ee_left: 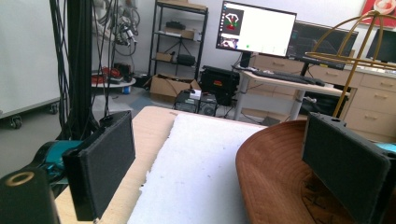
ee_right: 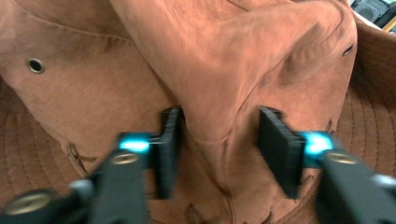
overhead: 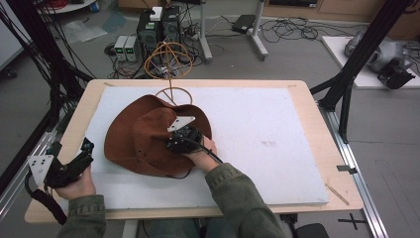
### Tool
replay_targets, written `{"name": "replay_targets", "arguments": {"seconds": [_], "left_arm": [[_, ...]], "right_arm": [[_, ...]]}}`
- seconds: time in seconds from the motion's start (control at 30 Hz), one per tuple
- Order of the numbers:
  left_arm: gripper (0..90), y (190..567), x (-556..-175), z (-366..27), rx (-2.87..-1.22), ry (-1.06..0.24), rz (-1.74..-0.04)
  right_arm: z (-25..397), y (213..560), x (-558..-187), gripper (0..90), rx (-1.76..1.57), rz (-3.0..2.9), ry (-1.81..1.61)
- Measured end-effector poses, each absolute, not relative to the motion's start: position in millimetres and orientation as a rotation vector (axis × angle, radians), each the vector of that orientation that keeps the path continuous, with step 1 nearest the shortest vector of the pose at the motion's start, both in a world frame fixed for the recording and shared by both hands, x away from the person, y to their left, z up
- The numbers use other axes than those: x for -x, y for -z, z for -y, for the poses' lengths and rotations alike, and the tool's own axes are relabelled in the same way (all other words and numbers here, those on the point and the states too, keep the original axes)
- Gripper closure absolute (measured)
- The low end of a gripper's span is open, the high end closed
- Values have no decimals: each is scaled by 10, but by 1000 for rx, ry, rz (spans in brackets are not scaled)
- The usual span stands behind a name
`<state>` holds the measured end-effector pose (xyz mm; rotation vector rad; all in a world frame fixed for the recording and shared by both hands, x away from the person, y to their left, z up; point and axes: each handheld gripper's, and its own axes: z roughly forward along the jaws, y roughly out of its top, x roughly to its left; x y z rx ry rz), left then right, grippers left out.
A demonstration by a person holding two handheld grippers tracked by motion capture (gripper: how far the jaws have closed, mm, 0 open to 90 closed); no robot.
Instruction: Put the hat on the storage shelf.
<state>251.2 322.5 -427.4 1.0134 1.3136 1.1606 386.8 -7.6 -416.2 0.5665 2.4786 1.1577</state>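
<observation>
My right gripper (ee_right: 219, 144) straddles a fold of the brown hat (overhead: 143, 134), jaws apart, on the white mat (overhead: 257, 144). My left gripper (overhead: 69, 166), at eight o'clock, gapes empty; computers (overhead: 158, 27) sit at twelve.

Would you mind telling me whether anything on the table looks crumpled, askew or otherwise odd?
Yes: the brown suede wide-brimmed hat on the white foam mat looks misshapen. Its crown is collapsed into a ridge-like fold, and the open right gripper straddles that fold. The open left gripper sits apart near the mat's edge.
</observation>
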Motion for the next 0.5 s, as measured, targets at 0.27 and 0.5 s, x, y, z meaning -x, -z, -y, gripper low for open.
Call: {"name": "replay_targets", "arguments": {"seconds": [0.27,0.5], "left_arm": [[101,4276,-2502,-3252,-999,-1156,-1320],[101,4285,-2503,-3270,-998,-1153,-1326]], "right_arm": [[69,4165,-3824,875,-658,-2481,-1180],[105,4116,-3799,878,-678,-2508,-1240]]}}
